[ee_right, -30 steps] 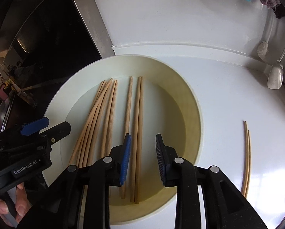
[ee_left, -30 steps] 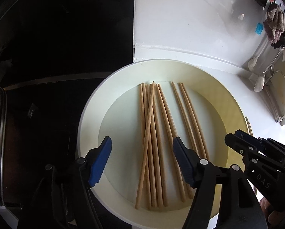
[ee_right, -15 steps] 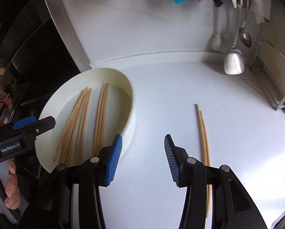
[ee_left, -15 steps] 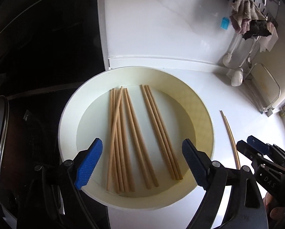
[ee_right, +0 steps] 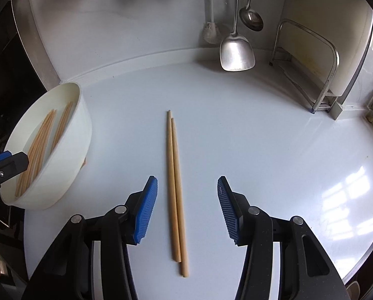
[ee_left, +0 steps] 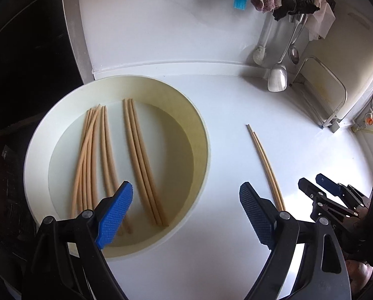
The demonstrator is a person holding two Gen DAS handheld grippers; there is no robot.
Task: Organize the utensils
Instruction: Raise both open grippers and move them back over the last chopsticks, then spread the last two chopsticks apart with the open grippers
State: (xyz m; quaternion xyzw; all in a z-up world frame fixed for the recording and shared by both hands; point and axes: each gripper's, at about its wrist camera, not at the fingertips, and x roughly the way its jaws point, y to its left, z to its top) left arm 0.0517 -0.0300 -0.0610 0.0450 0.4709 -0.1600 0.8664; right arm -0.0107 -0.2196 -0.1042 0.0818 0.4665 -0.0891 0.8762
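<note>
A white bowl (ee_left: 204,135) on the white counter holds several wooden chopsticks (ee_left: 141,165). The bowl also shows at the left of the right wrist view (ee_right: 68,150). A pair of chopsticks (ee_right: 175,190) lies side by side on the counter, right of the bowl; it also shows in the left wrist view (ee_left: 265,165). My left gripper (ee_left: 186,212) is open and empty above the bowl's right rim. My right gripper (ee_right: 187,210) is open and empty, its fingers either side of the pair's near half, above the counter.
A metal spatula (ee_right: 236,50), a ladle (ee_right: 251,20) and a white brush (ee_right: 211,33) hang at the back wall. A metal rack (ee_right: 311,75) stands at the back right. A dark stove area (ee_left: 23,75) lies left of the bowl. A blue brush (ee_left: 240,1) hangs on the wall.
Both grippers have swung right, away from over the bowl. My right gripper has opened wider and now straddles the pair on the counter. My left gripper has also opened wider.
</note>
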